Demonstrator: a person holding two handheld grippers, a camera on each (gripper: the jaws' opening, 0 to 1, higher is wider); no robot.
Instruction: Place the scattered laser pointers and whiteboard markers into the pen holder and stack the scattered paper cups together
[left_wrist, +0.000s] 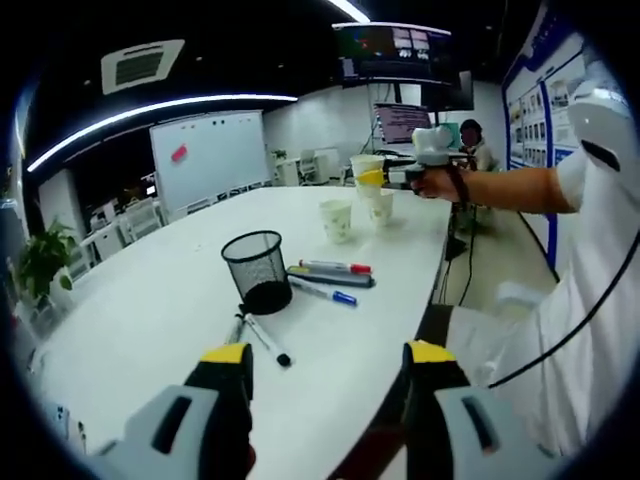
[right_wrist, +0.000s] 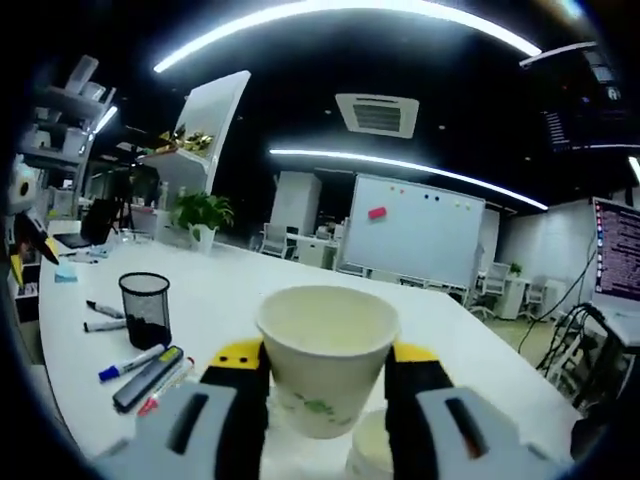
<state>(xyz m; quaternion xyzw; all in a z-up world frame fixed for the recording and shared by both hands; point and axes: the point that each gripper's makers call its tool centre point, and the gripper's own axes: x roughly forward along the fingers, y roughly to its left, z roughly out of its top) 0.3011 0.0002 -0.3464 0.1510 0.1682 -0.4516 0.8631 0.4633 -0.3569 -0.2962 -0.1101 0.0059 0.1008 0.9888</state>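
1. left gripper view: left tool (left_wrist: 325, 375) spread apart over the counter (left_wrist: 150, 300). mesh pen holder (left_wrist: 258, 270) upright, contents unclear; markers (left_wrist: 330, 272) lie beside it, two paper cups (left_wrist: 336, 219) farther off.
2. right gripper view: right tool (right_wrist: 326, 370) clamped on a paper cup (right_wrist: 326, 358), inside looks bare, above another cup (right_wrist: 368, 450).

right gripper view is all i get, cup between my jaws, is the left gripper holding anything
Observer: No. In the left gripper view the left gripper stands open with nothing between its jaws, over the table's near edge.
Operator: any markers near it
Observer: Yes, a black-capped marker lies just ahead of its jaws, in front of the mesh pen holder.
Operator: how many cups still loose
Observer: Two paper cups stand on the table beyond the holder, and the right gripper holds its cup above the farther one.
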